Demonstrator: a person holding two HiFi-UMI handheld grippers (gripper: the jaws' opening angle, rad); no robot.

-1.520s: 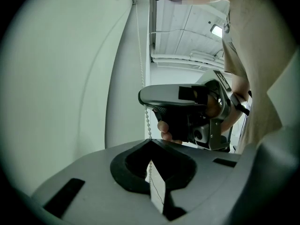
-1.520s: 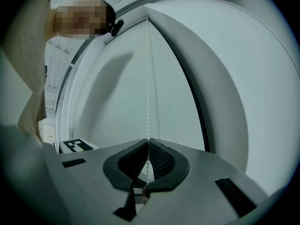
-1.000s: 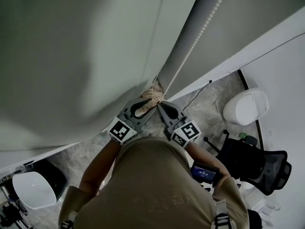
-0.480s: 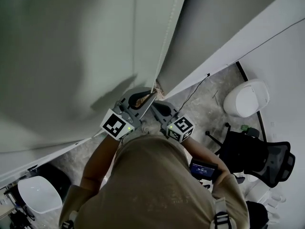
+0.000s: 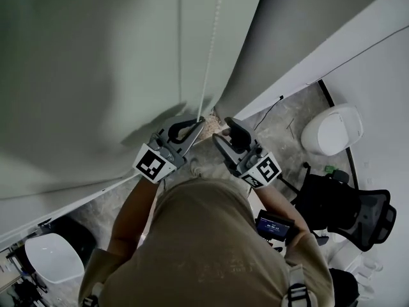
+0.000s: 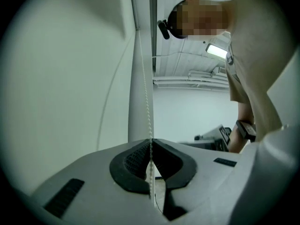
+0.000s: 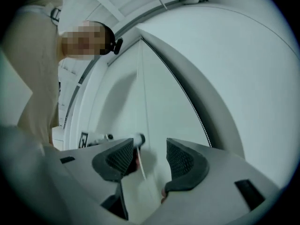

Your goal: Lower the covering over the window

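White bead chain (image 5: pixel 209 75) is clenched in our left hand-held gripper (image 5: pixel 195 128), just closed on it. Our right hand-held gripper (image 5: pixel 223 133) has just been opening and grips nothing. We judge the pulling midway, though the roller blind (image 5: pixel 96 69) hides its hem. Below are marbled floor (image 5: pixel 281 130) and an office chair (image 5: pixel 345 216).

white seat (image 5: pixel 332 135) right; black office chair (image 5: pixel 348 213) near it; cable (image 5: pixel 267 111) on floor

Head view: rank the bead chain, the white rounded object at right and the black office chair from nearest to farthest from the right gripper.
1. bead chain: just up and left of the right gripper.
2. white rounded object: far right, about level with the gripper.
3. black office chair: lower right, below the white object.
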